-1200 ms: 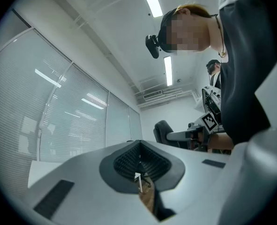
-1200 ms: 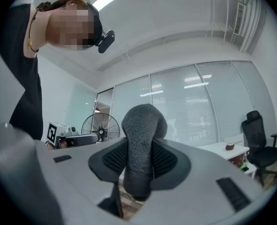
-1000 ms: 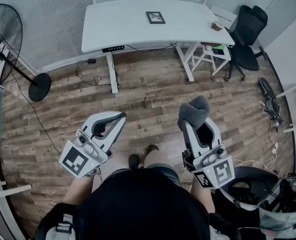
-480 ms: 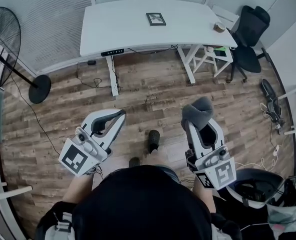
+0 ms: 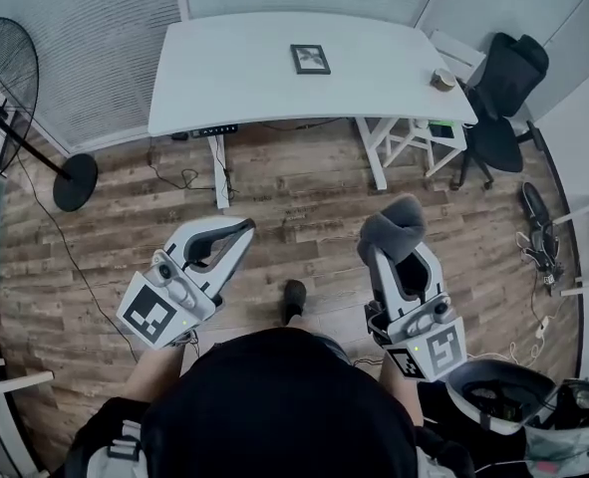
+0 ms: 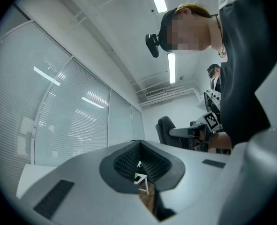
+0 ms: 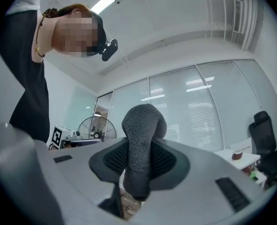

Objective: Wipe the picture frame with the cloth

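Both grippers have come nearer the table (image 5: 224, 78); right gripper (image 5: 395, 245) fingers clamp the cloth (image 5: 390, 223); left gripper (image 5: 242, 230) fingers closed, empty; picture frame (image 5: 310, 59) not yet within reach.

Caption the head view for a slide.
Right gripper clamps a grey cloth, left gripper shut and empty, picture frame on the white desk.

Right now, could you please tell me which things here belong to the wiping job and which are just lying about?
For the job: picture frame on the white desk; grey cloth clamped in the right gripper.
Just lying about: standing fan; black office chair; small cup at the desk's right end.
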`<state>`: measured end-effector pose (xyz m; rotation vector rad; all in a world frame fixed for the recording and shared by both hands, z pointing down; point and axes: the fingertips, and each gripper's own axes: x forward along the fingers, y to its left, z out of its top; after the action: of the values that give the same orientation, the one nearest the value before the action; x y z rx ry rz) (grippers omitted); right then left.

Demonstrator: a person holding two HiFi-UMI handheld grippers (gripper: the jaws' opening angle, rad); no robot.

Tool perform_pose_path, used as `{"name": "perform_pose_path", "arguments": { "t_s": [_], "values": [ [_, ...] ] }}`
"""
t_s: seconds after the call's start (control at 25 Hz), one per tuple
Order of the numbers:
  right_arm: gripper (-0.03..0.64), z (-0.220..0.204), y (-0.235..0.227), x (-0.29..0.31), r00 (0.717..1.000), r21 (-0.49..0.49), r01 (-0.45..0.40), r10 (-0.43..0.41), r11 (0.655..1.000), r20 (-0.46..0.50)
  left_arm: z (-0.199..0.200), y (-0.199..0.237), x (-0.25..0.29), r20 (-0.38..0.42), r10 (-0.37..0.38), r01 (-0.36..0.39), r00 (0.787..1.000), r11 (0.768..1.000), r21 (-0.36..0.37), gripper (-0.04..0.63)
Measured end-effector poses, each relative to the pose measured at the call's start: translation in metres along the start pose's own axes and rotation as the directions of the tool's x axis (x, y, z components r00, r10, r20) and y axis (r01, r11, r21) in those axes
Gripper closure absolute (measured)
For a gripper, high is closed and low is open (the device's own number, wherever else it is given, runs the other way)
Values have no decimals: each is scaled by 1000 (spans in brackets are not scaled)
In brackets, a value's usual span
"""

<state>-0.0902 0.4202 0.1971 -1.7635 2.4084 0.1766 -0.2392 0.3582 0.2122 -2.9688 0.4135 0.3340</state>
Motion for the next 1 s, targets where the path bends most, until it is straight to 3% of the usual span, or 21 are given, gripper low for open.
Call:
{"name": "perform_pose_path", "arguments": {
  "t_s": [0.32, 0.64, 1.0],
  "values": [
    [499, 0, -77, 26, 1000, -2, 10, -10, 1000, 30, -18, 31, 59, -17, 39, -39, 999, 999, -7, 586],
    [497, -8, -135, 52, 998, 10, -50, 49, 999, 31, -29, 56, 116, 3, 107, -107, 994, 994, 10, 586],
    [497, -27, -157, 73, 996, 64, -89, 88, 994, 27, -45, 70, 133, -48, 152, -151, 987, 988, 13, 586]
  ]
}}
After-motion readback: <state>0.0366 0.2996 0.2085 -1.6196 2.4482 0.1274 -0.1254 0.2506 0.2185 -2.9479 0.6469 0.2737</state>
